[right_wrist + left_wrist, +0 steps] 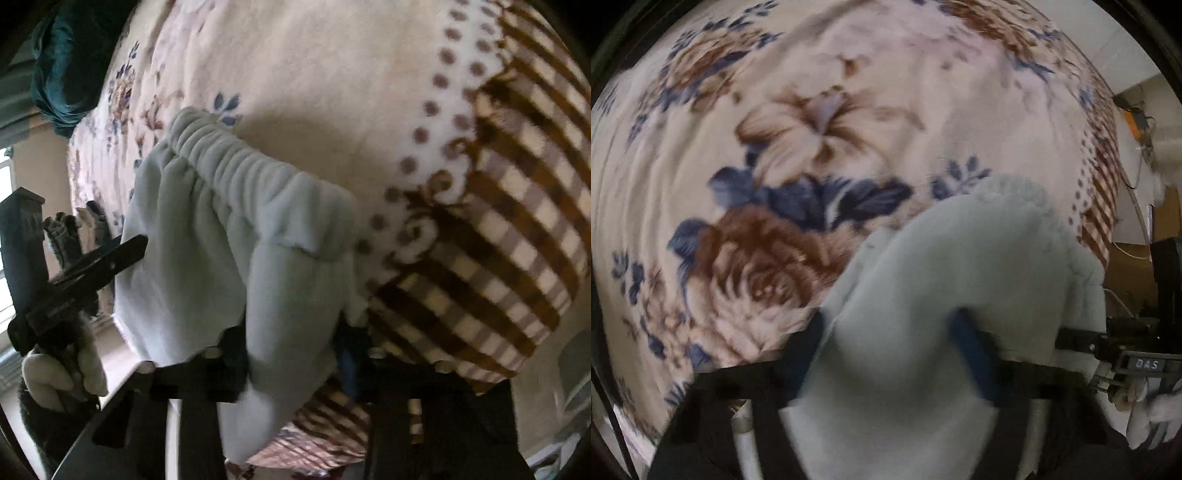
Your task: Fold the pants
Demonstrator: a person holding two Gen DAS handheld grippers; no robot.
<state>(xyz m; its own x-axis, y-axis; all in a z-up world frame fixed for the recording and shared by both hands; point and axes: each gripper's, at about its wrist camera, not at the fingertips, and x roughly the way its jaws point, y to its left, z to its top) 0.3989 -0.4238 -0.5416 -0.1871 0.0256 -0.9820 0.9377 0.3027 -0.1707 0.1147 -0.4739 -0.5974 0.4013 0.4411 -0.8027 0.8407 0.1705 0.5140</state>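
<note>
Closest to you, your left gripper is clamped on a thick bunch of the pale blue-grey pants, the fleece bulging up between its jaws. Your right gripper is likewise closed on the pants, near one end of the gathered waistband, which arches just ahead of it. The garment hangs lifted between both grippers, above the bed's floral blanket; its legs are out of view, so I cannot tell how they lie. Beyond the waistband, the blanket's checked border marks the bed edge. The risk: both grips hold bunched cloth, not a clean edge, so layers may slip unevenly and the fold may land crooked or trail off that edge.
</note>
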